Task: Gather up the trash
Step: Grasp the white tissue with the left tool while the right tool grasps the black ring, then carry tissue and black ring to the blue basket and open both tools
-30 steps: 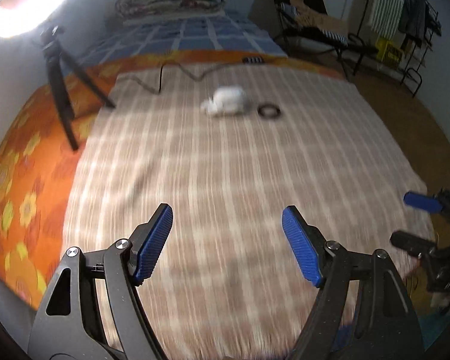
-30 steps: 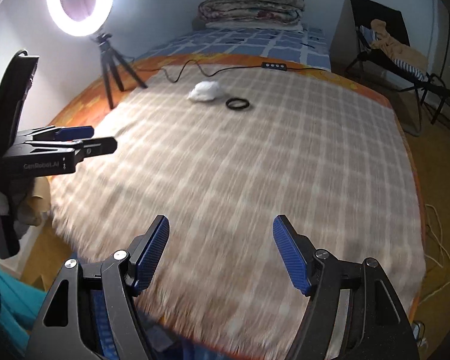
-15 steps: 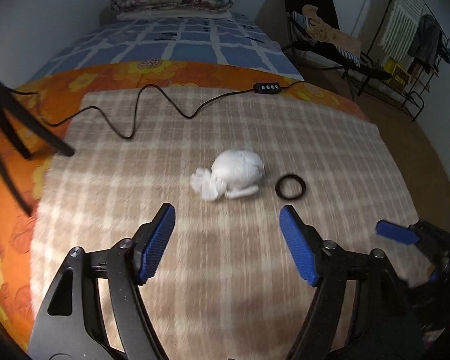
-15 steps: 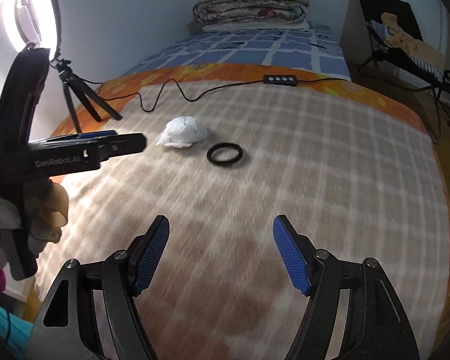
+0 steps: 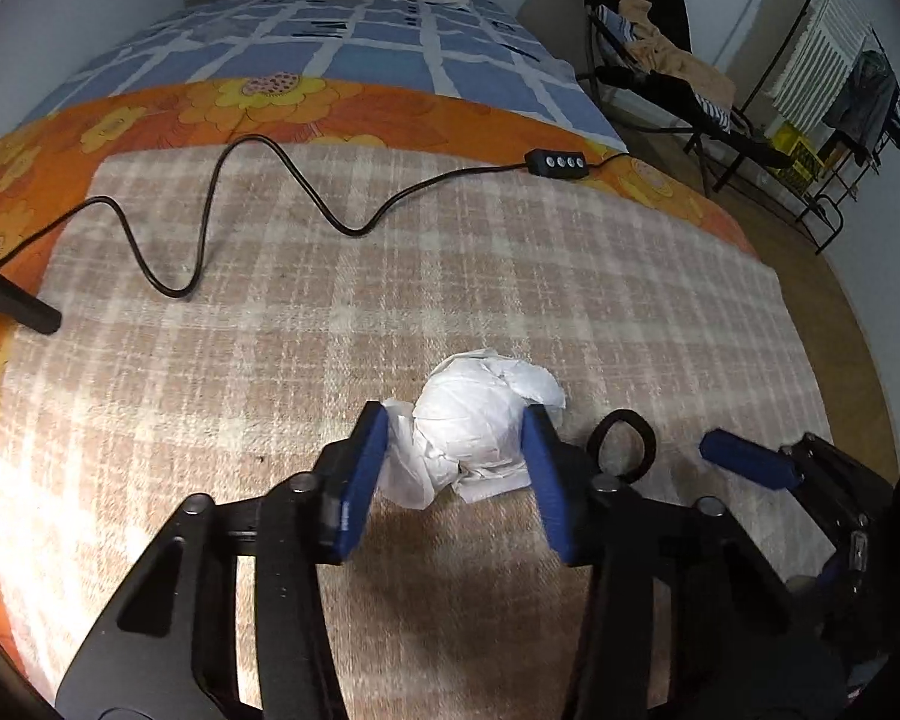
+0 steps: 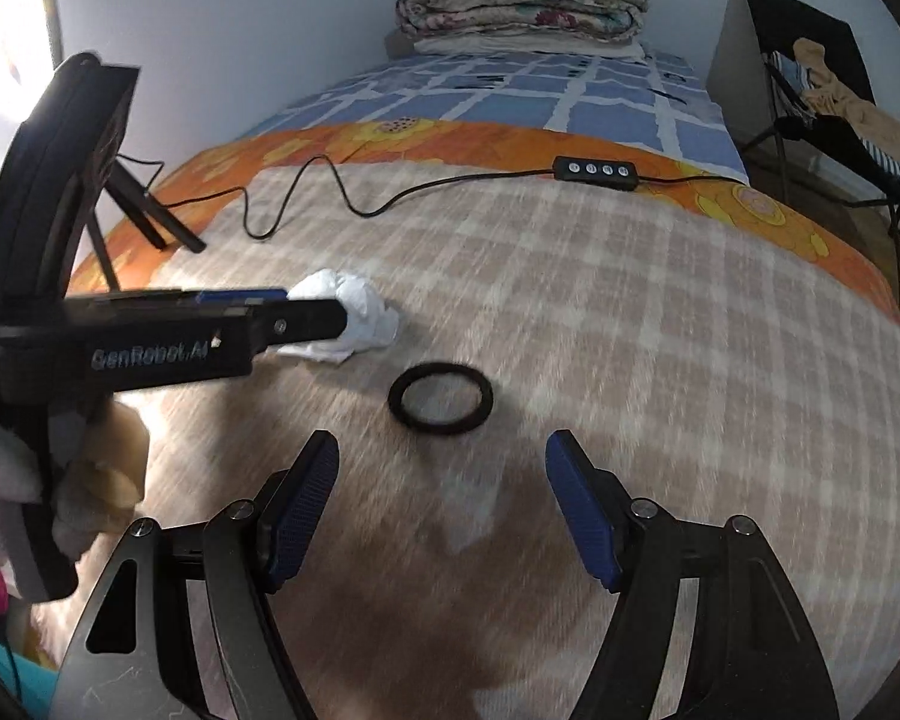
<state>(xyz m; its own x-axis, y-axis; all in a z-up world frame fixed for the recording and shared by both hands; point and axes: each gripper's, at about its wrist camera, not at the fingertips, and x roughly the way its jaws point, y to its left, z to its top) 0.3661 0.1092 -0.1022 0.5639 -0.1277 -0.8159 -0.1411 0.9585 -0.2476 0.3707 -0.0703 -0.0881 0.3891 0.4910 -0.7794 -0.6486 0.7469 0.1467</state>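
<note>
A crumpled white paper ball (image 5: 471, 429) lies on the plaid blanket (image 5: 270, 360). My left gripper (image 5: 456, 420) has its blue pads on both sides of the ball and touches it. The ball also shows in the right wrist view (image 6: 360, 318), with the left gripper (image 6: 324, 315) around it. A black ring (image 6: 441, 399) lies just right of the ball and shows in the left wrist view (image 5: 624, 444) too. My right gripper (image 6: 441, 462) is open and empty, just short of the ring; one of its fingertips (image 5: 744, 459) shows in the left wrist view.
A black cable (image 5: 258, 204) with an inline remote (image 5: 555, 162) snakes across the far part of the blanket. A tripod leg (image 5: 15, 303) rests at the left edge. Folded quilts (image 6: 519, 0) are stacked at the bed's head. A chair (image 5: 660, 72) stands at right.
My left gripper has moved forward to the paper ball and narrowed around it. My right gripper has moved forward toward the black ring.
</note>
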